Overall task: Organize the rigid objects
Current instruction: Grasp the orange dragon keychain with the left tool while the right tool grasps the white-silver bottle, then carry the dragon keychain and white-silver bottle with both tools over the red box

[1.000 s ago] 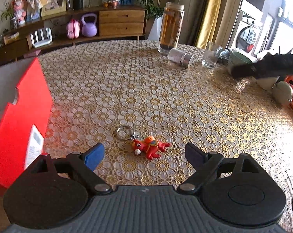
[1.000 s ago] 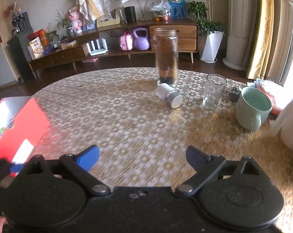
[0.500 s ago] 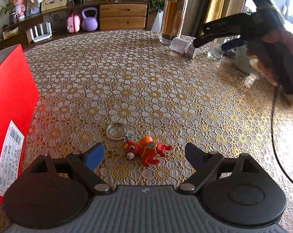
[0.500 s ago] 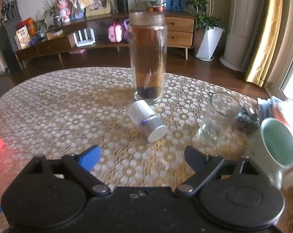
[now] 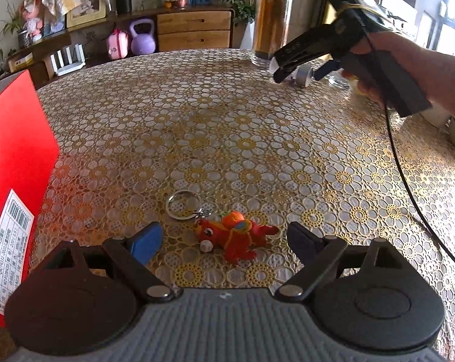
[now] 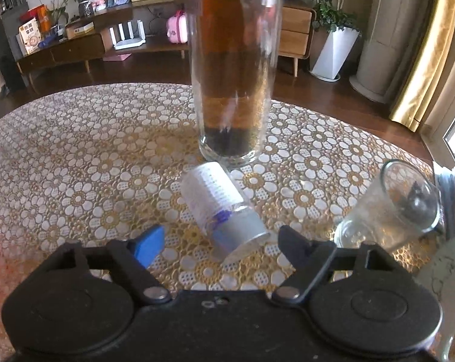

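A red toy keychain (image 5: pixel 232 236) with a metal ring (image 5: pixel 182 204) lies on the patterned tablecloth, between the fingers of my left gripper (image 5: pixel 224 239), which is open and not touching it. A small white bottle with a grey cap (image 6: pixel 221 208) lies on its side in front of a tall glass jar of amber liquid (image 6: pixel 232 66). My right gripper (image 6: pixel 219 242) has its jaws closing around the bottle's cap end; the pads do not press on it. In the left wrist view the right gripper (image 5: pixel 299 71), held by a hand, reaches over that bottle (image 5: pixel 302 74).
A red box (image 5: pixel 13 163) stands at the table's left edge. An empty drinking glass (image 6: pixel 390 211) stands right of the bottle. A black cable (image 5: pixel 408 181) trails across the right side of the table. Shelves and a cabinet line the far wall.
The right gripper swept left across the table and down to the small bottle, its jaws narrowing. The left gripper sank slightly toward the keychain.
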`<state>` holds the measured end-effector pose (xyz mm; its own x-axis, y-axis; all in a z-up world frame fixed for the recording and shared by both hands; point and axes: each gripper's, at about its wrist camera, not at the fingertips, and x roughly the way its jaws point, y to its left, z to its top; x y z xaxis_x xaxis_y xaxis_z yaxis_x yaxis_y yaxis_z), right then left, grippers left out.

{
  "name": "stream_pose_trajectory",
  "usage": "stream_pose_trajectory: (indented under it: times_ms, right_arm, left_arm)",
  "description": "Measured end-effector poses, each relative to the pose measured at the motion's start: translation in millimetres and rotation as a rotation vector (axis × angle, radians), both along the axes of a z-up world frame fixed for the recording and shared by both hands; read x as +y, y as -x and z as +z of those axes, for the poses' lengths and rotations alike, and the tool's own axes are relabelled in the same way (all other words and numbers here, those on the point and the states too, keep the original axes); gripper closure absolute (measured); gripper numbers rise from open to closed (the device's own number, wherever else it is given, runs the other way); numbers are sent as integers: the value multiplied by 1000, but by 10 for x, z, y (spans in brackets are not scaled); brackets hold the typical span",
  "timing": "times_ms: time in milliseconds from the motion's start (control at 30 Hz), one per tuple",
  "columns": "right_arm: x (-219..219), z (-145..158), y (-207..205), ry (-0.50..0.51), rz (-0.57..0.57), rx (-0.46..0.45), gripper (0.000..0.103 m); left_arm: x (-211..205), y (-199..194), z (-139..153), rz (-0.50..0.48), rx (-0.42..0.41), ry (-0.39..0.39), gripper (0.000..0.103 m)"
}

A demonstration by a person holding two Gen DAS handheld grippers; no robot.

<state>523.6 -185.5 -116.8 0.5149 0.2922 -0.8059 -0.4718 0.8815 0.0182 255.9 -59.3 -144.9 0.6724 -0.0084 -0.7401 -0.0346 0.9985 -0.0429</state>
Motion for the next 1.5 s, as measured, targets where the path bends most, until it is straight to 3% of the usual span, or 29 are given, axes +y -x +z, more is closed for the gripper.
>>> stream_pose_trajectory:
  times_ms: [167, 233, 367, 533, 633, 1067, 1500]
  right_arm:
    - [40, -56, -21, 13, 11, -3, 33]
    - [55, -51, -10, 8, 11, -12, 37]
    - [72, -38, 1, 7, 13, -28, 54]
    - [86, -19, 98, 24, -4, -43, 59]
    - [29, 16, 221, -15, -22, -25, 61]
    - [-209, 286, 1480, -139, -41, 57, 63]
    - [-92, 830, 2709, -205, -30, 47, 63]
  left_arm:
    - [-45, 17, -13, -16, -12, -27, 17]
    - [-56, 19, -10, -20, -19, -39, 24]
    - [-52, 35, 3, -27, -33, -43, 42]
    - [-39, 43, 18, -33, -32, -38, 42]
    - [-15, 46, 34, -26, -21, -31, 43]
    - [173, 282, 238, 26, 11, 33, 43]
    - [454, 725, 853, 15, -71, 43, 43]
